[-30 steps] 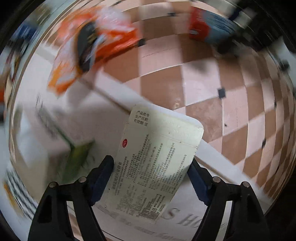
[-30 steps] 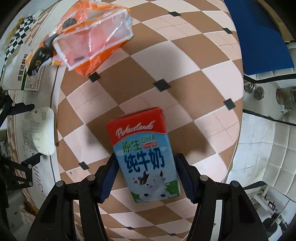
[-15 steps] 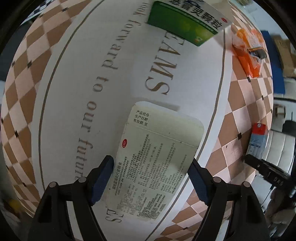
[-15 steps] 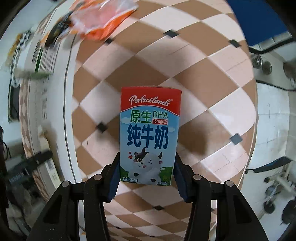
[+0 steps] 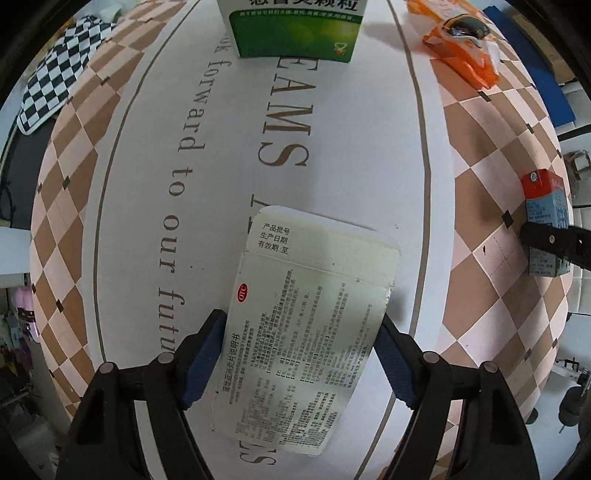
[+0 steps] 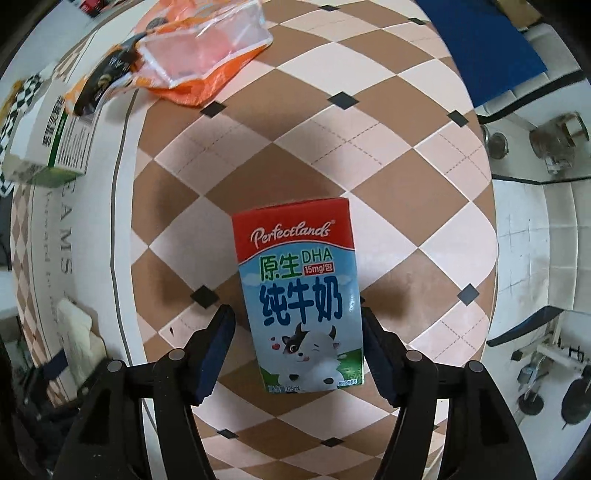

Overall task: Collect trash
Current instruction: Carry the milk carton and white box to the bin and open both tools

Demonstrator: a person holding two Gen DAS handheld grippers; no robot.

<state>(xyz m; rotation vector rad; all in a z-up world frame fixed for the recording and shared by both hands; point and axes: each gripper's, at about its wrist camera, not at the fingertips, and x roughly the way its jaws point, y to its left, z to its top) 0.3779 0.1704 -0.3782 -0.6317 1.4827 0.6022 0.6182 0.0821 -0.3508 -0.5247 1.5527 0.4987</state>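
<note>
My left gripper point(image 5: 299, 354) is shut on a flattened white medicine box point(image 5: 306, 325) printed with small text, held over the table's white centre. My right gripper point(image 6: 299, 350) has its fingers around a red and blue milk carton point(image 6: 299, 295); the right pad touches it, a small gap shows at the left pad. The carton and right gripper also show in the left wrist view point(image 5: 545, 225). A green and white medicine box point(image 5: 295, 26) and an orange snack bag point(image 5: 465, 48) lie on the far side of the table; both show in the right wrist view, the box point(image 6: 51, 147) and the bag point(image 6: 192, 55).
The tablecloth point(image 5: 480, 166) is brown and pink checked with a white lettered oval. A black and white checked cloth point(image 5: 55, 81) lies at the far left edge. A blue mat point(image 6: 480, 48) and metal gear point(image 6: 554, 136) sit on the floor beyond the right edge.
The left gripper has swung over the table centre with the flat box still in it. The right gripper has stayed around the milk carton, and its fingers look slightly wider now.
</note>
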